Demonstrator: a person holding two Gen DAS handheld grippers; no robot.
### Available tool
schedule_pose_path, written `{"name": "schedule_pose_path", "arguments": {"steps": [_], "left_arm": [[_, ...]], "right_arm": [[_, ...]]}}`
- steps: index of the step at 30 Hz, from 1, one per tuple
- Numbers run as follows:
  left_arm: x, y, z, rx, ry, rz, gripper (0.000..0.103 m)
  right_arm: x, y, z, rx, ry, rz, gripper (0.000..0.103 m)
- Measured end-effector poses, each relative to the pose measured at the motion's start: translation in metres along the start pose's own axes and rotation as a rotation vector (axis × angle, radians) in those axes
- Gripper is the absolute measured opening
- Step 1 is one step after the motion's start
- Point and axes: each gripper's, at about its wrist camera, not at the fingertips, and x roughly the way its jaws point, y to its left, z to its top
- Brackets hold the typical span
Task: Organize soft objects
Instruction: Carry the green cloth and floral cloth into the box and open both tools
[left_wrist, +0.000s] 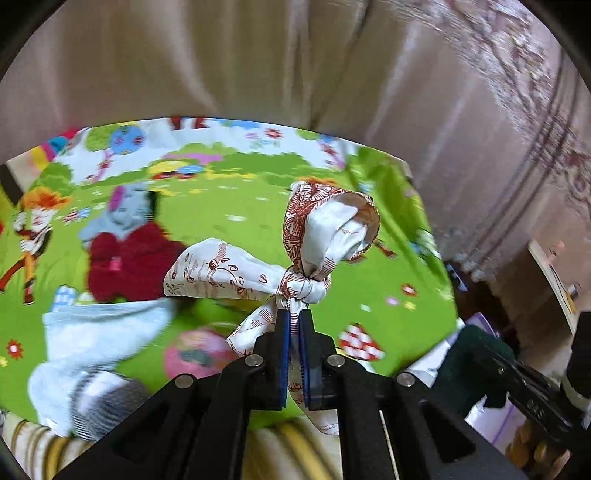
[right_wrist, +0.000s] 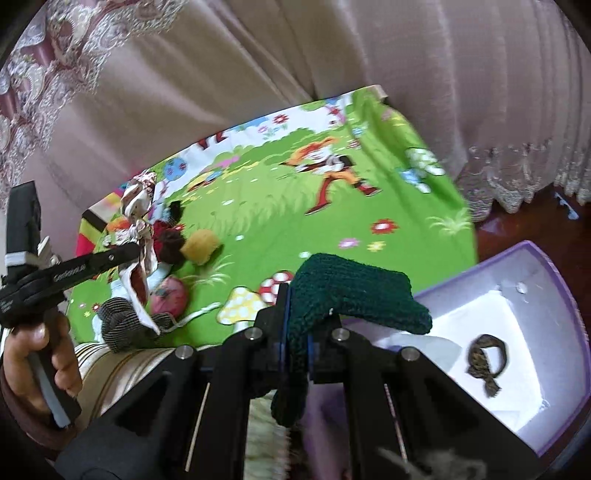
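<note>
Jaws of our left gripper (left_wrist: 294, 321) are clenched on a knotted white scarf with a red-brown print (left_wrist: 295, 254), which we hold lifted above the green cartoon play mat (left_wrist: 258, 221); its loops stand up past the knot and one tail hangs down between the blue pads (left_wrist: 283, 354). Our right gripper (right_wrist: 295, 317) is clamped on a dark green knitted piece (right_wrist: 354, 295), whose far end droops to the right over the near-left corner of a purple box with a white inside (right_wrist: 561, 295). On the box floor lies a small dark knotted band (right_wrist: 485, 356).

Farther out on the mat, seen from the left wrist, a dark red fuzzy item (left_wrist: 129, 266) lies at the left, with a pale blue cloth (left_wrist: 99, 332) nearer and a grey striped piece (left_wrist: 107, 406) at the near edge. From the right wrist we also see a yellow fluffy item (right_wrist: 201, 245) beside the red one. Our left hand (right_wrist: 37, 362) grips its tool handle at the left edge of that view. Beige curtains (left_wrist: 258, 55) hang behind the mat.
</note>
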Motion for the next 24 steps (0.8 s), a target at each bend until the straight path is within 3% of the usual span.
{"name": "schedule_pose_path", "arguments": {"steps": [14, 24], "left_arm": [[0.017, -0.114, -0.036, 0.181, 0.103, -0.161, 0.006], [0.034, -0.153, -0.058, 0.237, 0.199, -0.249, 0.006]], "right_arm": [[-0.039, -0.078, 0.001, 0.087, -0.073, -0.194, 0.010], [-0.040, -0.097, 0.004, 0.111, -0.084, -0.248, 0.010]]}}
